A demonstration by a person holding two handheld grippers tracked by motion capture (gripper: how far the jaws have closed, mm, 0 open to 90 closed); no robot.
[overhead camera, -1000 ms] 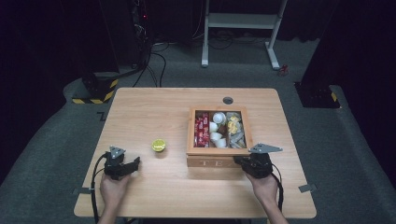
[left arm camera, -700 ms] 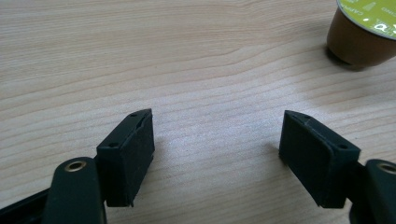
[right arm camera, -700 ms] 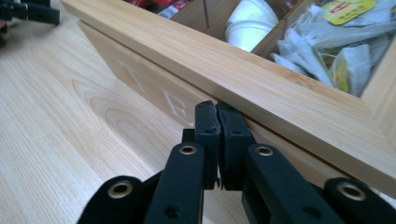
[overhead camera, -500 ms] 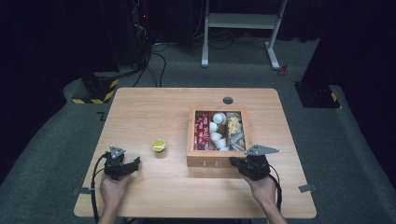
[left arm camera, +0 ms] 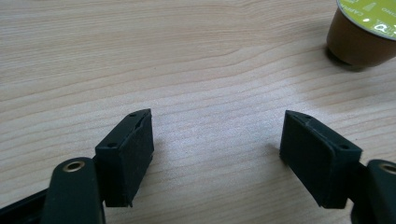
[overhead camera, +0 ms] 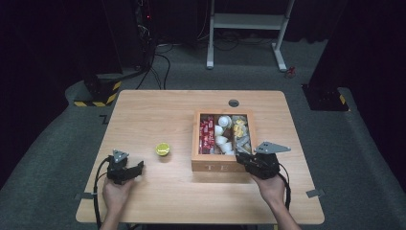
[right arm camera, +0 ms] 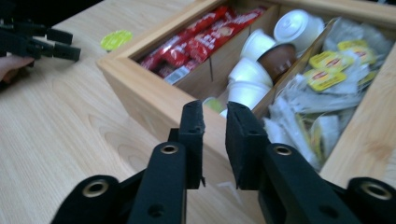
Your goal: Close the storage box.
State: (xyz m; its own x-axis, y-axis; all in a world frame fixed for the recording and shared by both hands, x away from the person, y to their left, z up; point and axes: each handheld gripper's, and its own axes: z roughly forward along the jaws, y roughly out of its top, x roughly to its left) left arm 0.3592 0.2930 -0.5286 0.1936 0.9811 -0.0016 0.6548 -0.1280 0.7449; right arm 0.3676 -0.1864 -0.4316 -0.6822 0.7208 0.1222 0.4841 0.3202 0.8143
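Note:
A wooden tea box stands right of the table's middle, holding red sachets, white cups and yellow-tagged tea bags. My right gripper is at the box's front right corner, its tips over the front rim. Its jaws have just been opening: the right gripper is open by a narrow gap with nothing in it. A green-lidded brown capsule sits on the table left of the box. My left gripper is open wide over bare wood and has just been opening further, with the capsule ahead to its right.
A round grommet hole lies behind the box near the table's far edge. A white metal frame stands on the floor beyond the table. Bare wood spreads between the two hands and across the left half.
The right gripper has edged slightly left and forward to the box's front right corner. The left hand and the capsule have stayed put.

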